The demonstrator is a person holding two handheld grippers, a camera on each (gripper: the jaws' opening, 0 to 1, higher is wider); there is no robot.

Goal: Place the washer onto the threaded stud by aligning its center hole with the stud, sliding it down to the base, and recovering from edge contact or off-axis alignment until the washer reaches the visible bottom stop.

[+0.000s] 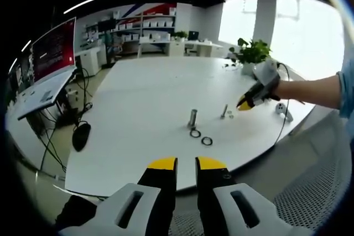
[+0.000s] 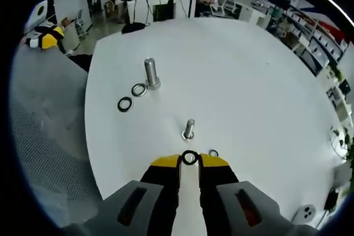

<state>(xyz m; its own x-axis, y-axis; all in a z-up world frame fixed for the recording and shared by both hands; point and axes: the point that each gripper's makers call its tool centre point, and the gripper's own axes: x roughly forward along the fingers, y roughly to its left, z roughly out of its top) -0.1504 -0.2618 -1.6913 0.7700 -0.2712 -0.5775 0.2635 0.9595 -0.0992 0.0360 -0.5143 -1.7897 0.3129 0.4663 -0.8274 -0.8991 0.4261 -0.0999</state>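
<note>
Washer (image 2: pixel 189 157) pinched between right gripper (image 2: pixel 189 160) jaws, just short of small threaded stud (image 2: pixel 188 129) on white table (image 2: pixel 249 81). Left gripper (image 1: pixel 186 162) jaws slightly spread, empty, off table edge.

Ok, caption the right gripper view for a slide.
Right claw holds a black washer just short of the small threaded stud on the white table.

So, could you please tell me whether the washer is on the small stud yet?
Not yet: the washer sits pinched between the right tool's tips, short of the small stud, which stands bare.
</note>
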